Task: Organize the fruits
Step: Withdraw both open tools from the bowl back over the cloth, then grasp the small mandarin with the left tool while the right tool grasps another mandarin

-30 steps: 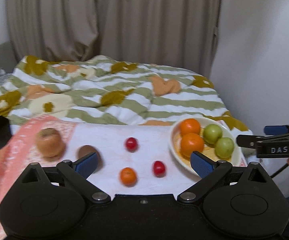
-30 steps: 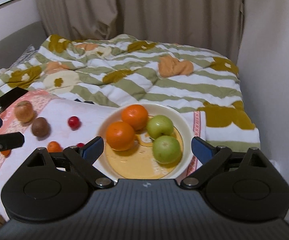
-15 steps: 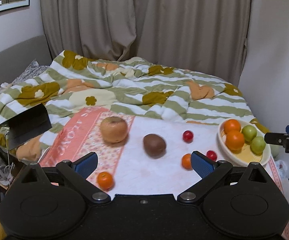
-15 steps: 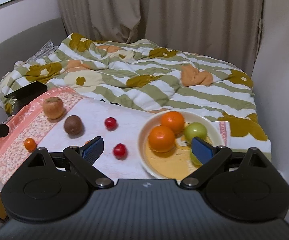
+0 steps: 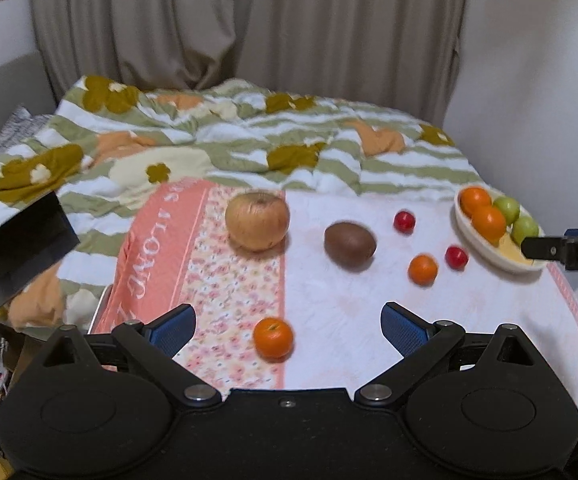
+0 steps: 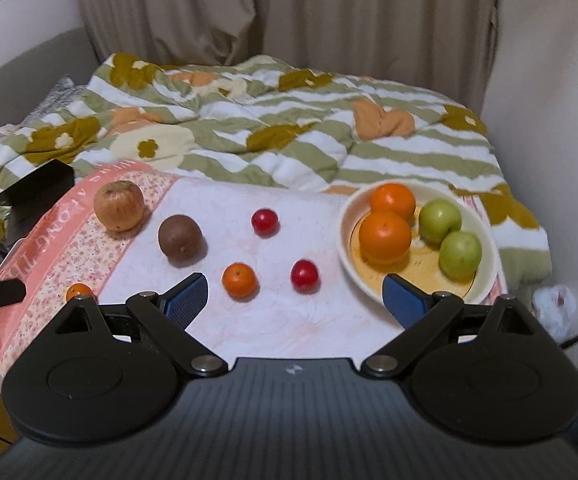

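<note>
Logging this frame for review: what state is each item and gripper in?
Left gripper: open, empty.
Right gripper: open, empty.
Bowl: holds two oranges, two green apples.
Kiwi: loose on cloth.
Big apple: loose on cloth.
Near mandarin: loose, ahead of left gripper.

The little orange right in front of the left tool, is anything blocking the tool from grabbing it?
Nothing visible does. The little orange lies alone on the flowered cloth, just ahead of the open left tool, with bare cloth around it. The apple and kiwi sit farther back.
</note>
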`<action>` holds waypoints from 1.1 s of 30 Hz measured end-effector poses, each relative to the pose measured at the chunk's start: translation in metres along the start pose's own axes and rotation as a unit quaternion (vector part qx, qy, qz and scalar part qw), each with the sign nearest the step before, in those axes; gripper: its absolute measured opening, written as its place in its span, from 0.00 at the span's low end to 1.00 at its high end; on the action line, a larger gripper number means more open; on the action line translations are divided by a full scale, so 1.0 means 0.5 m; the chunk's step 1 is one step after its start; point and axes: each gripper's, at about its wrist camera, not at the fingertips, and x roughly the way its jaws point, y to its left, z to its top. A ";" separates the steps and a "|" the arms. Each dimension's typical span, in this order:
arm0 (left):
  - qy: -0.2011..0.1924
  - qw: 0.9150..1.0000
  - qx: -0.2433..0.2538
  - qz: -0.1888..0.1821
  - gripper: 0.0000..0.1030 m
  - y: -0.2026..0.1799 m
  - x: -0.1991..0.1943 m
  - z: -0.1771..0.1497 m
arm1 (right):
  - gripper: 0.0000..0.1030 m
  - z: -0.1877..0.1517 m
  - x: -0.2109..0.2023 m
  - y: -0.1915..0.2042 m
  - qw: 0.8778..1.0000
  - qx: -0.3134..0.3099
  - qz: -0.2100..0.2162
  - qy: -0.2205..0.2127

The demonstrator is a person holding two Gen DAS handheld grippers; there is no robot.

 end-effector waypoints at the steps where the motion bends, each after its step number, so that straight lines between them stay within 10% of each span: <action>1: 0.008 1.000 0.002 -0.006 0.96 0.011 0.011 -0.003 | 1.00 -0.004 0.006 0.007 1.000 0.007 -0.004 0.004; 12: 0.058 0.996 0.037 -0.062 0.87 0.079 0.108 -0.034 | 1.00 -0.040 0.102 0.092 0.999 0.030 -0.024 0.035; 18: 0.081 0.992 0.052 -0.079 0.65 0.068 0.152 -0.046 | 1.00 -0.041 0.153 0.114 0.998 0.027 -0.015 0.047; 24: 0.071 0.994 0.049 -0.067 0.65 0.060 0.172 -0.046 | 1.00 -0.046 0.193 0.117 0.998 0.017 -0.005 0.055; 28: 0.076 0.994 0.051 -0.064 0.43 0.053 0.187 -0.047 | 1.00 -0.050 0.214 0.113 0.998 0.017 0.003 0.065; 33: 0.076 0.995 0.042 -0.055 0.40 0.047 0.188 -0.045 | 0.96 -0.051 0.236 0.108 0.997 0.010 0.013 0.075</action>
